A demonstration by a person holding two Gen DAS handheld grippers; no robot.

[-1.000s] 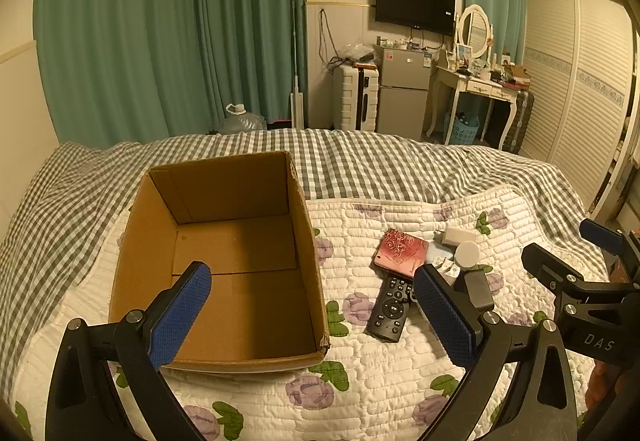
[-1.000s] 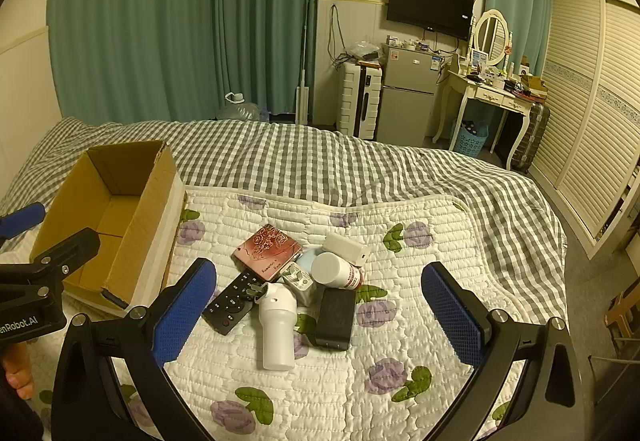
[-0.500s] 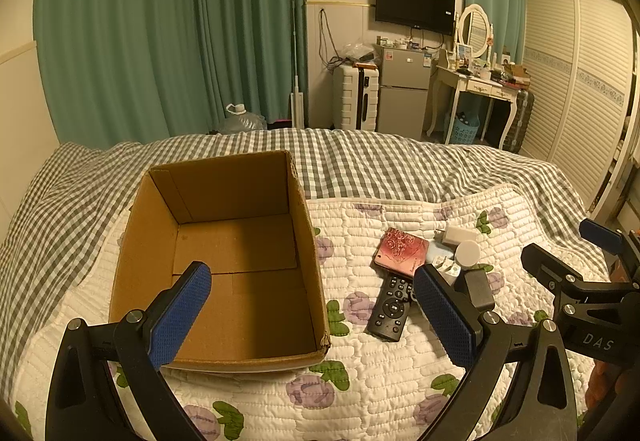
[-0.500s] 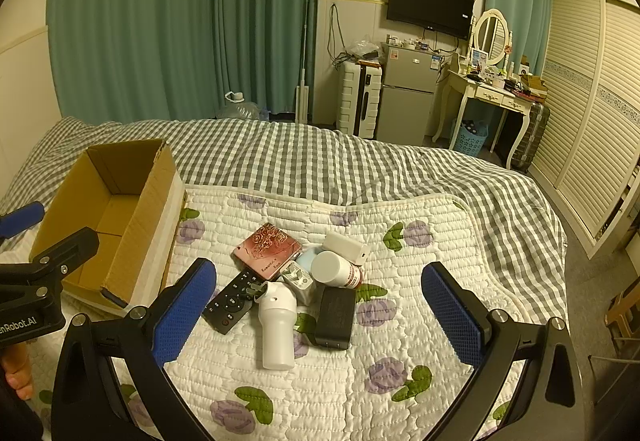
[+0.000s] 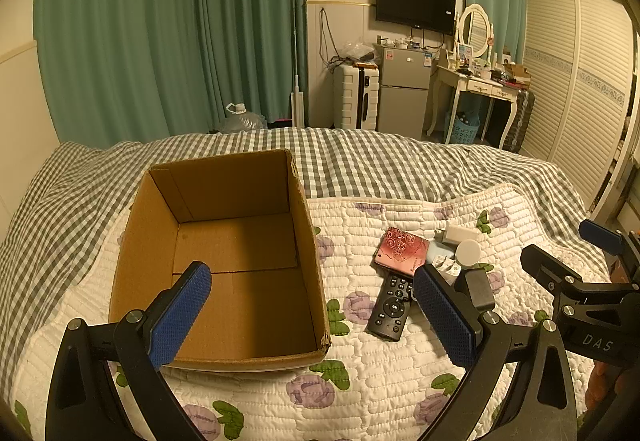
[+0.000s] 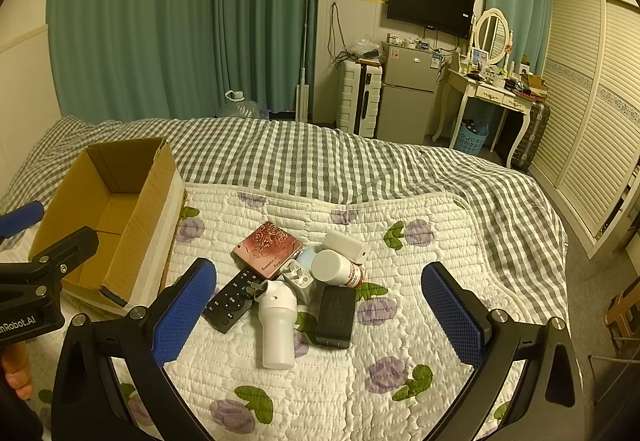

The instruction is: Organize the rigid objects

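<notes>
Right now, through the left wrist camera, the left gripper (image 5: 312,311) hangs over the near edge of the cardboard box (image 5: 308,241), its jaws spread wide with nothing between them. That box sits open on the floral quilt (image 5: 360,393) and looks to hold nothing yet. Just to its right lies the pile to be sorted: a black remote (image 5: 391,303), a pink rose-patterned case (image 5: 401,251) and a white-capped bottle (image 5: 468,252), partly hidden behind the right-hand blue pad. The right gripper (image 5: 592,273) shows at the far right edge, above the quilt and apart from the pile

Through the right wrist camera, the right gripper (image 6: 320,313) frames the pile, its jaws also fully apart and holding nothing. Nearest the camera lie a white cylindrical device (image 6: 277,321) on its side and a black charger block (image 6: 336,315) just beside it; the remote (image 6: 234,299) touches the case (image 6: 267,249), and the bottle (image 6: 336,267) leans among the others with a white adapter (image 6: 346,245) behind it

As I judge it, the first pick is not yet made. The white device looks the easiest: it is foremost, with free quilt on one side. Best to straddle its body across the short width, press down lightly into the soft quilt and close squarely, so that the round body does not roll out and the neighbours stay put
</notes>
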